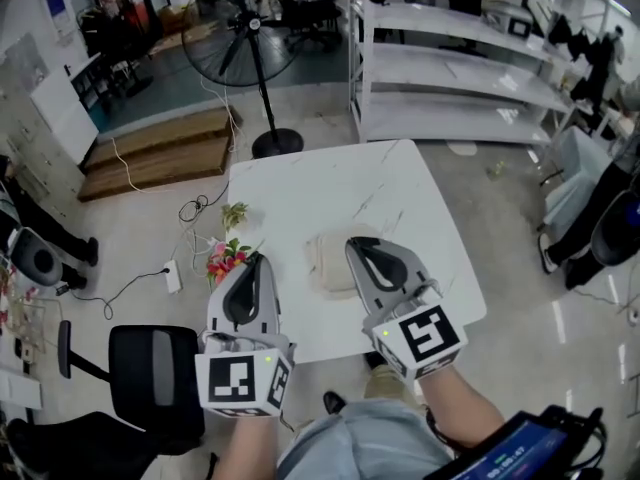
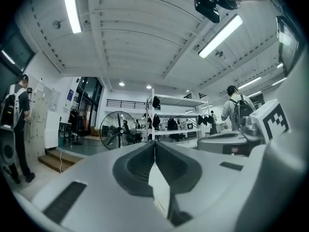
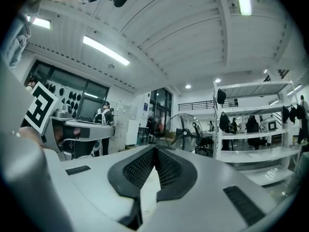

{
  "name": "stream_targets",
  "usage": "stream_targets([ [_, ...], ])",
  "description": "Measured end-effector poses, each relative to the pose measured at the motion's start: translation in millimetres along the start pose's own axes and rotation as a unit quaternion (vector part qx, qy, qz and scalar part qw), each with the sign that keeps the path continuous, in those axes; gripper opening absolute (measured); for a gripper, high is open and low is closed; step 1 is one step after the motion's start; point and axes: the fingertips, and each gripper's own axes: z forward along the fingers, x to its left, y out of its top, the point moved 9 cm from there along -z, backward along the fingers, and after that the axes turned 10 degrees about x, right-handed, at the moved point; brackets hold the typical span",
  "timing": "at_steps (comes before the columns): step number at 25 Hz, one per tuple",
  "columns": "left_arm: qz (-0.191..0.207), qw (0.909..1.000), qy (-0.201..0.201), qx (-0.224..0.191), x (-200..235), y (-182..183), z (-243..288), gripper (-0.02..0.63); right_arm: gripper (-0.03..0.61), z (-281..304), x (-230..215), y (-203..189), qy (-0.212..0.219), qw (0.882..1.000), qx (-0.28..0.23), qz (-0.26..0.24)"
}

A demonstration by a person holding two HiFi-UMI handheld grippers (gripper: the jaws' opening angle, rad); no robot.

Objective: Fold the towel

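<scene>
The white table (image 1: 330, 183) spreads below and ahead of both tongs. On it lies the folded beige towel (image 1: 326, 260), between the two tips and partly hidden by the right tongs (image 1: 354, 242). The left tongs (image 1: 259, 259) and the right tongs are pressed together with nothing in them.

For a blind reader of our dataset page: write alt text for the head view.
The left gripper and right gripper, both shut and empty, are held up over the near side of a white table on which a folded beige towel lies. A floor fan and shelves stand beyond it.
</scene>
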Motion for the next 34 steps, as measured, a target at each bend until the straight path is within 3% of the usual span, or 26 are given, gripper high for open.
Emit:
stream_targets([
  [13, 0.015, 0.9998, -0.009, -0.009, -5.9, 5.2, -7.5, 0.009, 0.012, -10.9, 7.0, 6.5, -0.02, 1.0, -0.014, -0.014],
  [34, 0.021, 0.9998, -0.005, -0.003, -8.1, 2.5, -0.3, 0.009, 0.012, -6.9, 5.4, 5.4, -0.013, 1.0, -0.016, -0.022],
])
